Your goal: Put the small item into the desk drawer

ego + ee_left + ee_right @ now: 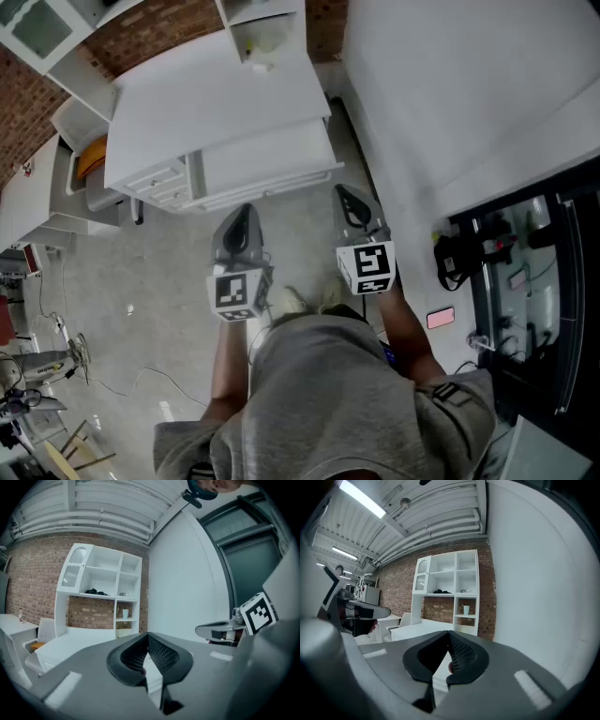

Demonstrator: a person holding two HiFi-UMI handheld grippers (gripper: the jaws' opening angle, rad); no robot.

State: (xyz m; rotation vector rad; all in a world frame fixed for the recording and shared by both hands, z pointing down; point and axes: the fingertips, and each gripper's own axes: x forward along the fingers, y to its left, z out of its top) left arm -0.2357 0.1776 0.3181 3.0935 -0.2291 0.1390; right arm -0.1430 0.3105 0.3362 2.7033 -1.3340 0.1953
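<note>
A white desk (216,94) stands ahead of me, with a stack of drawers (155,178) at its left end; their fronts look closed. A small yellowish item (261,66) lies at the desk's back by the white shelf unit (101,588). My left gripper (242,214) and right gripper (347,195) hang side by side over the floor, short of the desk's front edge. Both point towards the desk. The left gripper (148,634) has its tips together and holds nothing. The right gripper (449,633) is likewise shut and empty.
A chair with an orange seat (91,159) stands left of the desk. A white partition wall (450,84) rises at the right, with a dark glass cabinet (525,272) beside it. A pink thing (441,319) and thin cables (141,380) lie on the floor.
</note>
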